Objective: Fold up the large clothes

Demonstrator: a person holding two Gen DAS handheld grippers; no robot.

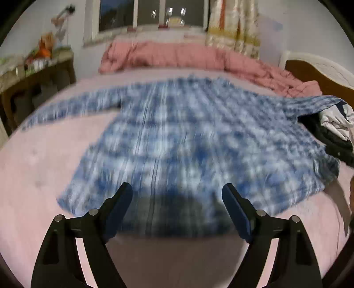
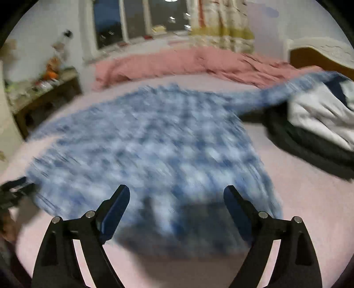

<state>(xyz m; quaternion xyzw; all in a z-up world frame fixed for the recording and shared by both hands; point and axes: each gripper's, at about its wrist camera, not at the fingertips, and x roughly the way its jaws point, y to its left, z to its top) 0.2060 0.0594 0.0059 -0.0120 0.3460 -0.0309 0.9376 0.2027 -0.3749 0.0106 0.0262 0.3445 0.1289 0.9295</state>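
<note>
Now both my jaws stand wide and empty, left gripper [image 1: 177, 199] and right gripper [image 2: 177, 201] hovering over the near hem. Ahead lies the blue plaid shirt [image 1: 177, 133], flat on the pink bed [image 1: 44, 166], sleeves at ten and two o'clock. Spreading looks done; next I need a sleeve grasp to begin folding.

Dim indoor light, pinkish cast. Heavy motion blur across the shirt [image 1: 177, 137] in both views; sharper on the fingers [image 1: 120, 208] near the lens. Dark window [image 1: 150, 13] with small lamp reflections. Soft shadow on the near hem. Fisheye bending and black corners.
</note>
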